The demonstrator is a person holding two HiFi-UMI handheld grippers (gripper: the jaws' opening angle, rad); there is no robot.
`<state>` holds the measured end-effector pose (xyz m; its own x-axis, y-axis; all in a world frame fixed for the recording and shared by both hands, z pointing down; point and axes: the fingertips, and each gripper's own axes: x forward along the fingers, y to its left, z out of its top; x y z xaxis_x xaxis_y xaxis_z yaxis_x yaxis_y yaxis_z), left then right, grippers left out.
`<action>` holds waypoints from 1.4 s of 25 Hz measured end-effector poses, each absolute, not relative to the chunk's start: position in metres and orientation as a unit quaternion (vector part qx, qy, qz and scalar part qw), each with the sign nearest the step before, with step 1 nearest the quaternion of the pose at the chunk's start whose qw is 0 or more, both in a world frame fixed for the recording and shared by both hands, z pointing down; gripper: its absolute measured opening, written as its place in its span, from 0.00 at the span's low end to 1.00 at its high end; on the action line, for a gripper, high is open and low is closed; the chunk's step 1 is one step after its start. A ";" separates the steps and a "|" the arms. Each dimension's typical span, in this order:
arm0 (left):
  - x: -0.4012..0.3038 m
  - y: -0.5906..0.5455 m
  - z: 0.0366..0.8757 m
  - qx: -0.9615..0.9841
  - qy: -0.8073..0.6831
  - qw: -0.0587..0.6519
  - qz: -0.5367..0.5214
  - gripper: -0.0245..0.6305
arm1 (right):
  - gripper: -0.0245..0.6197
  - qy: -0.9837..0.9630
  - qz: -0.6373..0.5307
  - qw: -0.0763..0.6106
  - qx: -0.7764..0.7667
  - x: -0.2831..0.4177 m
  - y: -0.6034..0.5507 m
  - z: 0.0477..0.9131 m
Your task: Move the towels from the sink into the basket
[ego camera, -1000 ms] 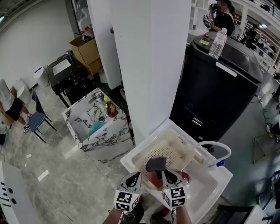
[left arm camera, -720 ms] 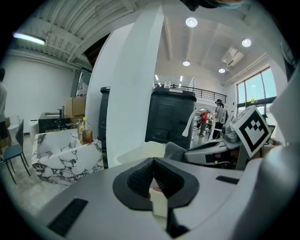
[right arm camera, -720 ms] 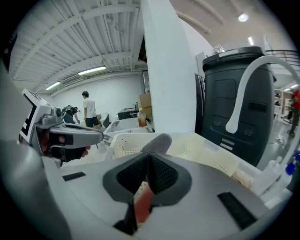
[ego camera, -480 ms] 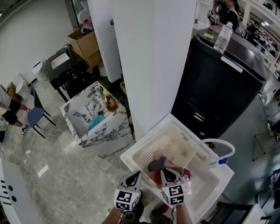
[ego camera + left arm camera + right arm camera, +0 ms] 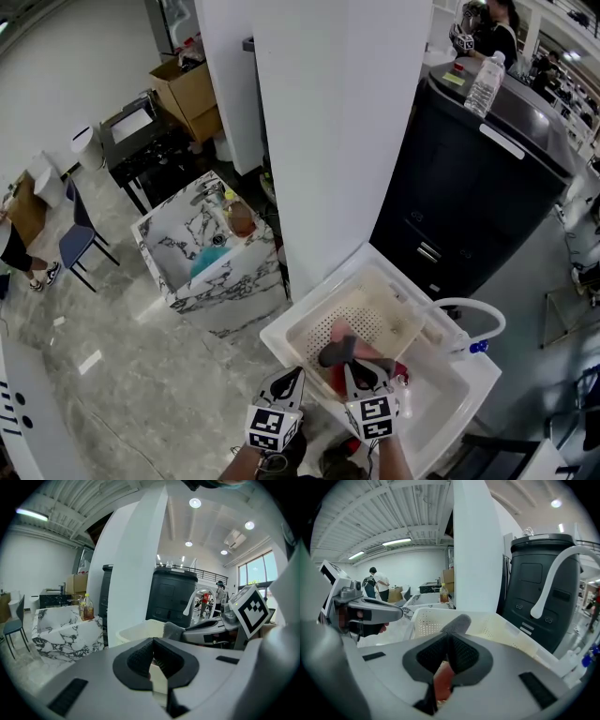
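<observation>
As the right gripper (image 5: 349, 367) pinched the grey rolled cloth towel (image 5: 335, 352) over the cream perforated plastic basket (image 5: 367, 309), bottom centre, drop-off looked in hand. Left gripper (image 5: 292, 377) sat closed, empty. Next move called for opening those jaws inside the rim.

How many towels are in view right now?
3 at least: a gray towel in the right tongs over the basket, a red towel in the basket beneath it, a teal towel in the marble sink. Others may be hidden.
</observation>
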<state>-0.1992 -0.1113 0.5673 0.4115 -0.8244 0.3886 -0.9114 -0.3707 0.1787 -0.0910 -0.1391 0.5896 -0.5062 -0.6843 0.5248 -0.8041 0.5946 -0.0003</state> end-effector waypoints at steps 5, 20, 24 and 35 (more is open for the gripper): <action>-0.200 -0.109 0.565 0.820 -0.529 0.183 0.117 0.05 | 0.25 -0.873 0.132 0.204 0.423 -0.097 -0.134 0.577; -0.185 -0.107 0.547 0.835 -0.514 0.164 0.110 0.05 | 0.34 -0.865 0.131 0.165 0.455 -0.079 -0.128 0.554; -0.175 -0.109 0.534 0.843 -0.505 0.151 0.104 0.05 | 0.34 -0.861 0.127 0.153 0.469 -0.066 -0.125 0.542; -0.122 -0.115 0.488 0.879 -0.457 0.104 0.086 0.05 | 0.31 -0.825 0.104 0.102 0.546 0.005 -0.115 0.493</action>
<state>-0.1218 -0.1146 0.4876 0.5670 -0.7861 0.2459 -0.8218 -0.5603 0.1038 0.0050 -0.1147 0.4927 -0.3829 -0.8797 0.2819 -0.9221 0.3824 -0.0593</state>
